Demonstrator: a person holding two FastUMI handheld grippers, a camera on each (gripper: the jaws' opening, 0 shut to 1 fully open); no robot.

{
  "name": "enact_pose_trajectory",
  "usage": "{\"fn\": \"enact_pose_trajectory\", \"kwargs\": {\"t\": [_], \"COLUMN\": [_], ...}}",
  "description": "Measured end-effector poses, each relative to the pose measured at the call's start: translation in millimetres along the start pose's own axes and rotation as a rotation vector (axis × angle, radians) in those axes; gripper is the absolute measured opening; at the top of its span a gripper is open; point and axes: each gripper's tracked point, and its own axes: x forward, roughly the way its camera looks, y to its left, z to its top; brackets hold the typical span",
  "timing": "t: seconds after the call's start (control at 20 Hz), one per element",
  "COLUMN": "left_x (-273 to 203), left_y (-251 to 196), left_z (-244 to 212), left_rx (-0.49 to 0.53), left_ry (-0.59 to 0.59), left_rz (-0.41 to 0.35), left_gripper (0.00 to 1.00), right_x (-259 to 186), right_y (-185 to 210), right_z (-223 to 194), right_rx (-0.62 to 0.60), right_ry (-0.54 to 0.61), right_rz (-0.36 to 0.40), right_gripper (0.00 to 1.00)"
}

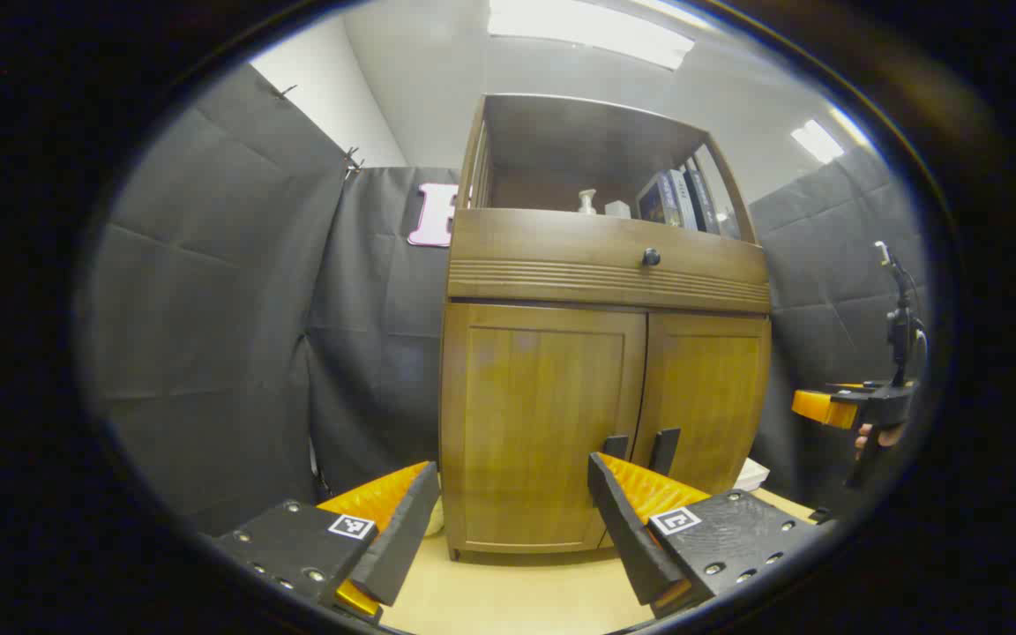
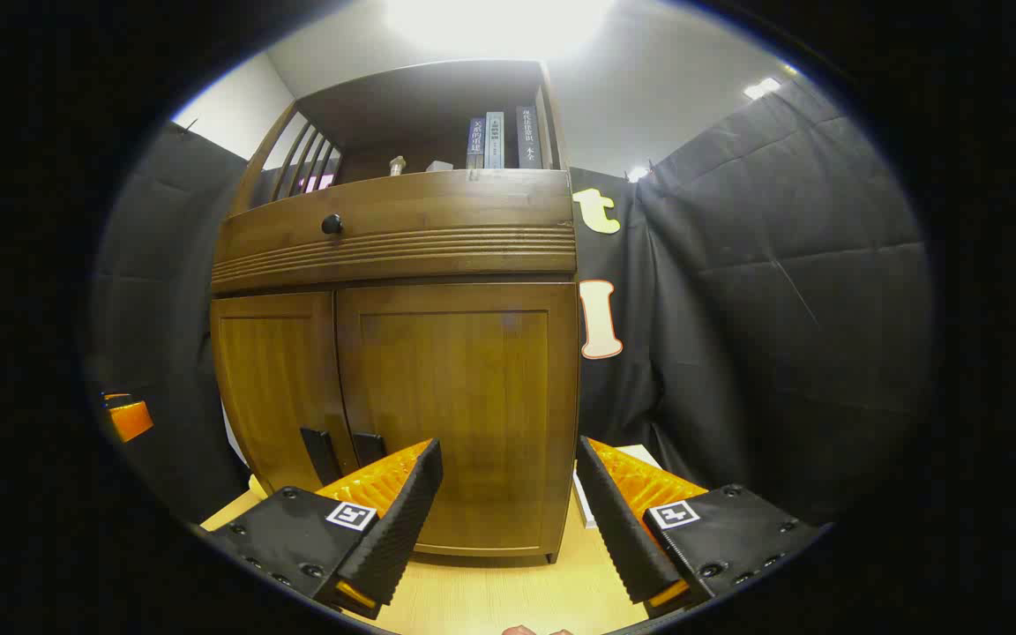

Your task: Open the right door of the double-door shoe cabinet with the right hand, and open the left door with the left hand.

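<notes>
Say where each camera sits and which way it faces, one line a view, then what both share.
Left gripper view: rides on the left tongs, low, facing the cabinet's closed left door; the right tongs and a hand show far right.
Right gripper view: rides on the right tongs, low, facing the closed right door; the left tongs' tip shows far left.
Shared: cabinet, both door handles, drawer knob, shelf books.

The wooden shoe cabinet (image 1: 605, 379) was observed upright on the table. The left door (image 1: 543, 423) and right door (image 2: 459, 414) were both shut, dark handles (image 1: 640, 451) adjacent at the centre seam.
</notes>
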Motion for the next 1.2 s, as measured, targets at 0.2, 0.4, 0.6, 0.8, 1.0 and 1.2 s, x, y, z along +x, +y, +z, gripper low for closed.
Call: {"fn": "enact_pose_trajectory", "kwargs": {"t": [0.2,0.4,0.6,0.8,1.0,1.2], "left_x": [-0.1,-0.3,-0.2,-1.1,-1.6,-1.1], "left_y": [0.1,0.4,1.6,0.8,1.3,2.2], "left_z": [1.1,0.5,-1.4,-1.6,-2.5,-2.7], "left_rx": [-0.008,-0.037,-0.034,-0.044,-0.033,-0.04], "left_ry": [-0.006,-0.009,0.002,0.02,0.032,0.046], "left_rz": [-0.006,0.006,0.014,0.022,0.028,0.037], "left_gripper": [1.0,1.0,1.0,1.0,1.0,1.0], "right_x": [1.3,3.8,7.2,10.9,19.2,29.8], "right_y": [9.0,15.2,24.1,39.0,56.4,72.7], "right_z": [2.1,0.6,0.1,-3.9,-3.7,-0.5], "right_rx": [0.004,-0.007,-0.001,0.011,0.002,0.009], "right_ry": [0.005,0.011,0.027,0.053,0.069,0.072], "right_rz": [0.028,0.045,0.066,0.096,0.133,0.169], "right_gripper": [0.93,0.96,0.93,0.96,0.93,0.93]}}
